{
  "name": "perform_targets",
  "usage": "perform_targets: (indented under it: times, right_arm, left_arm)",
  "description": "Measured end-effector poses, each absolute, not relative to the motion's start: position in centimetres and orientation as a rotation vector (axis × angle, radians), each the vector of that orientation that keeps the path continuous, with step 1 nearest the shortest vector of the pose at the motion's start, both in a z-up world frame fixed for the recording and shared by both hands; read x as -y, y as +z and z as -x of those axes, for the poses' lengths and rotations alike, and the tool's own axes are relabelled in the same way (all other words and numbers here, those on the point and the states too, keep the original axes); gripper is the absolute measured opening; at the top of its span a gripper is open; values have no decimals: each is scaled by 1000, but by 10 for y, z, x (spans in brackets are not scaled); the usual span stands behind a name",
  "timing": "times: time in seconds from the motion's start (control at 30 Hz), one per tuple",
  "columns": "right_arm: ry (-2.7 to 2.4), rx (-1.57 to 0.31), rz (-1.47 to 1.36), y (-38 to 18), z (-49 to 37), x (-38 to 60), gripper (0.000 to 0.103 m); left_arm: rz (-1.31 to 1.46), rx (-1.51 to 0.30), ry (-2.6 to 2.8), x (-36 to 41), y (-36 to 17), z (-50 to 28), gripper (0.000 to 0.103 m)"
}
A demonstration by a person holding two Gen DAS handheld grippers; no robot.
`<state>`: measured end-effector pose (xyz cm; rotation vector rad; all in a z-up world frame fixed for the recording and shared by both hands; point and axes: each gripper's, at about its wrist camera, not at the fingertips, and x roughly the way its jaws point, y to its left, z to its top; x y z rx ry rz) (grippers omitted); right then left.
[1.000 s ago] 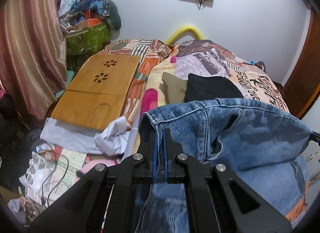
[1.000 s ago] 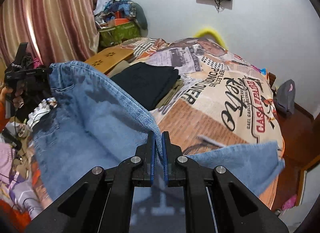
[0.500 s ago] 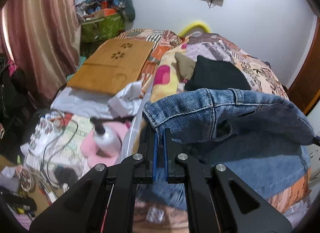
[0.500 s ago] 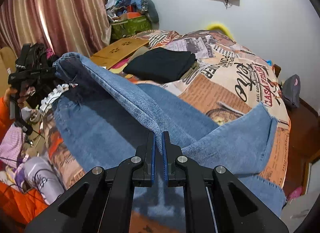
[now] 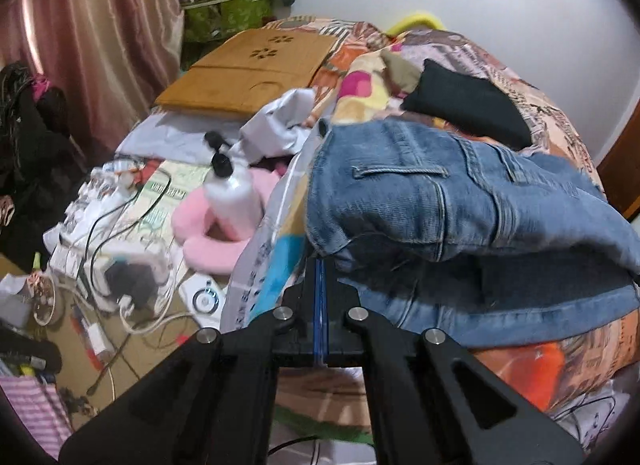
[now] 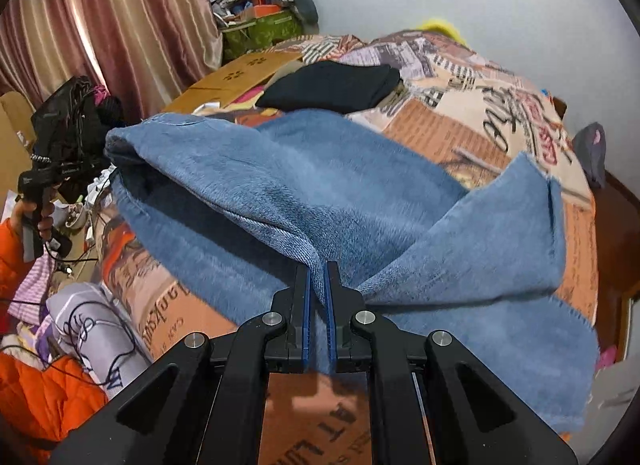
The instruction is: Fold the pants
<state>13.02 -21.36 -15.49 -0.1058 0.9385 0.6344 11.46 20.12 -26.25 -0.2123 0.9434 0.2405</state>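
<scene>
Two hand-held grippers grip one pair of blue jeans (image 5: 440, 201) over the near part of a bed (image 6: 472, 105) with a newsprint-patterned cover; the left hand-held gripper (image 5: 321, 265) has its jaws together on the waistband corner, the right hand-held gripper (image 6: 318, 277) is clamped on a fold of denim further along the legs; the cloth sags between them onto the cover, and the frayed hems (image 6: 560, 249) lie to the right near the bed's side edge; beyond the jeans the cover is open up to a folded black garment (image 6: 332, 87) (a khaki piece shows under it in the left view only); the left view alone shows the belt loop and stitched seams of the waistband, and left of the bed a pink U-shaped cushion (image 5: 212, 237), a white pump bottle (image 5: 236, 193), tangled cables (image 5: 120, 225) and a perforated wooden board (image 5: 248, 69); the right view alone shows the person's hand (image 6: 34, 213) on the left gripper's handle, an orange sleeve (image 6: 10, 261), and striped curtains (image 6: 120, 17).
</scene>
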Motion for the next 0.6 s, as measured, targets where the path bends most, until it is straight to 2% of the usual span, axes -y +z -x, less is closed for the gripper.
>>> perform_targets:
  times: [0.17,0.37,0.43,0.47,0.5,0.53,0.6]
  right_arm:
    - [634,-959,96,-167,-126,212,9]
    - [627,-977,80,-160,-128,214,11]
    - [635,-981,81,-154,-126,215,18]
    - [638,-980,80,-151,-125,216,25]
    - [631,-973,81,-147,-124,218,30]
    - [617,-960,89,-143,-123,221,39]
    - [598,-931,91,-135,-124,228,43]
  left_arm:
    - [216,-950,243,-202,-259,-105,0]
    - [181,-880,215,-181,-219,-124,2]
    - [159,-862,190,-167,-205,-136,7]
    - [147,-852,174,-160,-199,-142,11]
    - [129,-837,154,-149,-191,-149,16]
    - [115,-825,141,-140,-187,-155,20]
    - [93,-801,107,-123,-176,-168,33]
